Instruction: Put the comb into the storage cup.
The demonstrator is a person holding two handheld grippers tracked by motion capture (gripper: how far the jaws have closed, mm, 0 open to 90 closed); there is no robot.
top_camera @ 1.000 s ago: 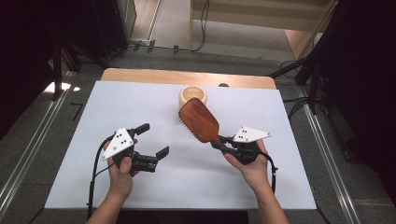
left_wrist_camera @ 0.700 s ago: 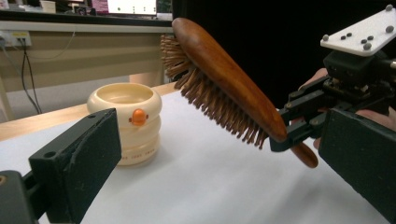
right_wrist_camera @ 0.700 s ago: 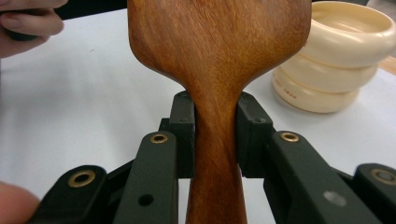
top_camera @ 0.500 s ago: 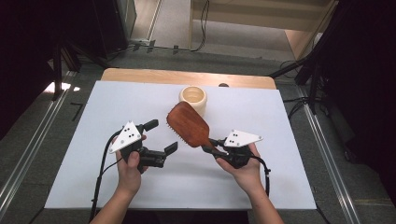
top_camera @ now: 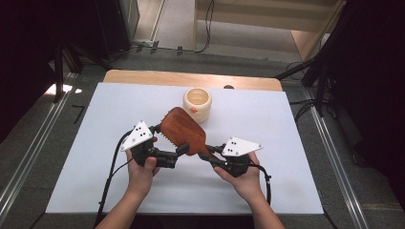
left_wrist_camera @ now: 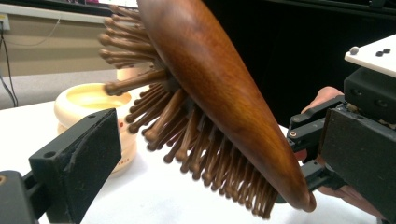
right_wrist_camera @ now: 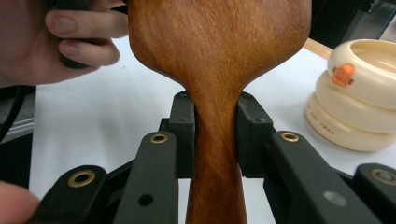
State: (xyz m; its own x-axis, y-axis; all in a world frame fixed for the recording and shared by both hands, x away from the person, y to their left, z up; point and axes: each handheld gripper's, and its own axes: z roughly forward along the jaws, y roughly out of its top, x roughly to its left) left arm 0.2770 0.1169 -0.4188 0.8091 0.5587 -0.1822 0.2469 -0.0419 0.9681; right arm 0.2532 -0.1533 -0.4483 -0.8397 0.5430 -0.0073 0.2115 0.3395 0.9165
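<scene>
Right hand-held gripper [right_wrist_camera: 215, 135] clamped the neck of the wooden hairbrush [top_camera: 184, 132], holding it tilted above the table [top_camera: 286, 119], near the cream pot [top_camera: 197, 103], probably to present the head to the left hand-held gripper [left_wrist_camera: 224, 154], whose jaws stood spread around it.

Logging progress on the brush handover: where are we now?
Done: hairbrush is off the table, right gripper clamped on its handle. In hand: brush head sits between the left gripper's open jaws, not yet gripped. Left: closing the left jaws, releasing the right. Cream cup stands untouched behind.
</scene>
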